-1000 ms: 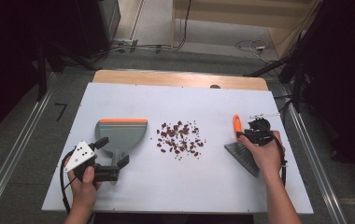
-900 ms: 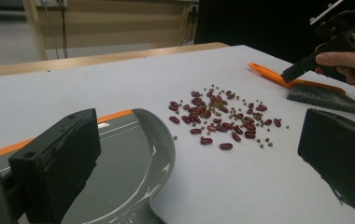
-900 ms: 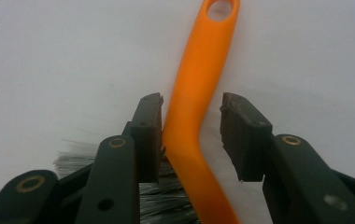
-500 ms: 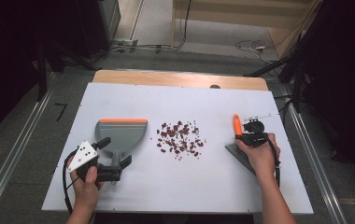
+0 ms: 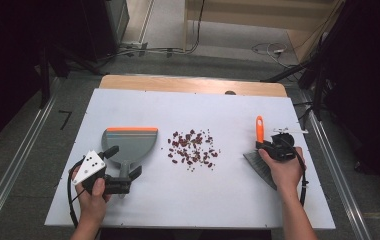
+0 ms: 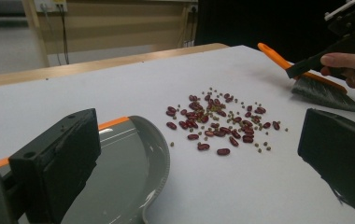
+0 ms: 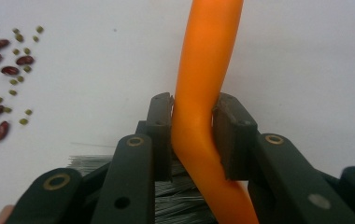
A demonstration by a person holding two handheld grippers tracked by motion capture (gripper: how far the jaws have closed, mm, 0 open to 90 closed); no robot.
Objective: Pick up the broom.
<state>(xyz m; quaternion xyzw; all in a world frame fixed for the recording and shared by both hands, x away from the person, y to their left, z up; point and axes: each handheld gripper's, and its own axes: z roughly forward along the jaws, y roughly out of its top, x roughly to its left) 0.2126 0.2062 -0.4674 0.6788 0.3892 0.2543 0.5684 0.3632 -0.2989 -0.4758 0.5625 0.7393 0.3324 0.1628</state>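
Hands come in from the near edge of the white table (image 5: 278,210), each holding a claw. The left claw (image 5: 123,176) sits nearest, its jaws spread wide on either side of the dustpan's stem and not closed on it; the left gripper view shows both jaws well apart with nothing between them. The dustpan (image 5: 129,144) lies flat, its orange lip facing away from the person, just left of the spill, probably set there to receive it. Farther along, the right claw (image 5: 265,149) is closed on the orange handle of the brush (image 5: 259,131), bristles resting on the table, handle pointing away, likely so the brush can sweep leftward. Between the two tools lies the scatter of beans (image 5: 192,149), red and small green ones, near the table's middle.
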